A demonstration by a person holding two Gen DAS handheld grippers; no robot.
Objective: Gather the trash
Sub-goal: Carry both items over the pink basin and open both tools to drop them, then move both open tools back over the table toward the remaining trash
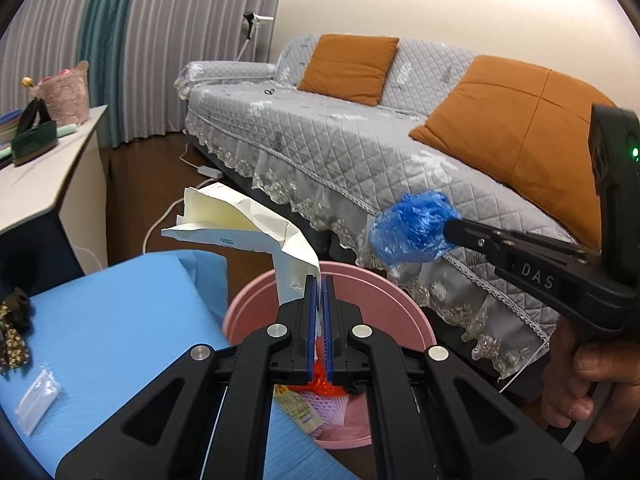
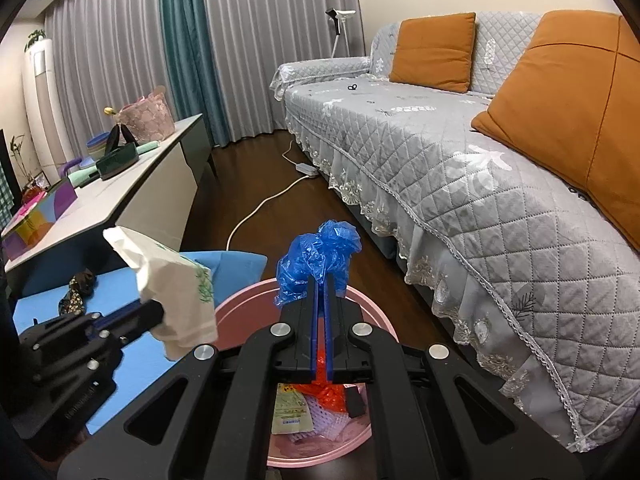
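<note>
To the left of the left tool (image 1: 319, 280) lies the blue-covered bench (image 1: 120, 312), where a small clear plastic packet (image 1: 38, 400) and a dark patterned cloth (image 1: 14, 328) remain, both well apart from the tool's tips. The left tool itself is clenched on a crumpled white paper wrapper (image 1: 240, 228), which stands up and fans away to the left above its fingertips. Directly below and just ahead of both tools sits the pink bin (image 2: 372, 312), already holding orange netting, a printed packet and other scraps. To the right, the right tool (image 2: 322, 280) is clamped on a wad of blue plastic film (image 2: 320, 256), which bulges above its fingertips, over the bin's far rim. Beyond it, further right, runs the grey quilted sofa (image 2: 460, 152).

The step in hand looks like dropping both pieces. To do it well, each tool should be brought over the middle of the bin's mouth, not its edge, and tipped downward before letting go. The paper is wide and light, so it could catch the rim or drift onto the bench. The film may cling to the pads and need a small shake.
</note>
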